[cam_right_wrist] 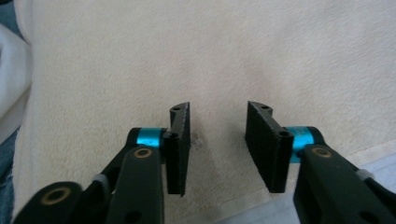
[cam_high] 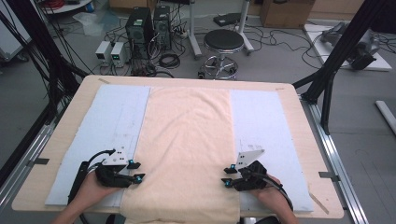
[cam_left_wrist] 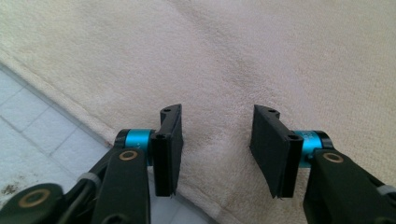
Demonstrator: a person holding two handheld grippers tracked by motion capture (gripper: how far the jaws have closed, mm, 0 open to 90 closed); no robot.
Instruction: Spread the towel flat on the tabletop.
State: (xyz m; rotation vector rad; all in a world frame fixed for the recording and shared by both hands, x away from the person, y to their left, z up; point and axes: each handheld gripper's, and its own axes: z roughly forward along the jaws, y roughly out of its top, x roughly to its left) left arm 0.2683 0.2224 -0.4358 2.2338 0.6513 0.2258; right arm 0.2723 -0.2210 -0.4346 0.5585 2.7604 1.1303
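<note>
One wooden counter (cam_high: 299, 121) carries two pale blue mats (cam_high: 112, 126) and one cream towel (cam_high: 187, 140) lying flat down the middle, its near side edges flanked by the left hand-held gripper (cam_high: 137, 171) and right hand-held gripper (cam_high: 227, 176), both released, no writing readable

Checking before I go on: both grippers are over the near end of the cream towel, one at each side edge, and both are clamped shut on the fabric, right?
Not quite. The left gripper and right gripper stand open over the towel, pads apart with no fabric pinched, as both gripper views show. The rest holds.
</note>
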